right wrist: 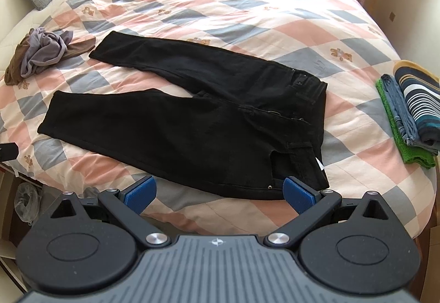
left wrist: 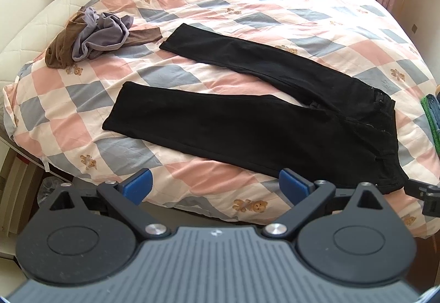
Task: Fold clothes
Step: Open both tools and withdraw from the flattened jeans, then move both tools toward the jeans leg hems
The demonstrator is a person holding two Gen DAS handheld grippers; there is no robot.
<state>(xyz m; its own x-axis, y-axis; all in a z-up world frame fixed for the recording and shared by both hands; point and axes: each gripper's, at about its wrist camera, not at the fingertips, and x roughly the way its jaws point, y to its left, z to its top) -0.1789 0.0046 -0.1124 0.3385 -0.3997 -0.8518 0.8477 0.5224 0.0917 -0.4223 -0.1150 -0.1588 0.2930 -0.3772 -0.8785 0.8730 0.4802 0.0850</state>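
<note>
Currently black trousers (right wrist: 192,116) lying spread at bed's (right wrist: 247,14) near edge; left gripper (left wrist: 216,187) and right gripper (right wrist: 220,193) hovering, fingers released.

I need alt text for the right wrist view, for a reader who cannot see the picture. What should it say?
Black trousers lie spread flat on a bed with a pink, grey and cream checked quilt, legs apart and pointing left, waistband to the right. The open right gripper hovers at the near edge, holding nothing. A folded stack of clothes sits at the right; crumpled brown and lilac garments lie far left.
</note>
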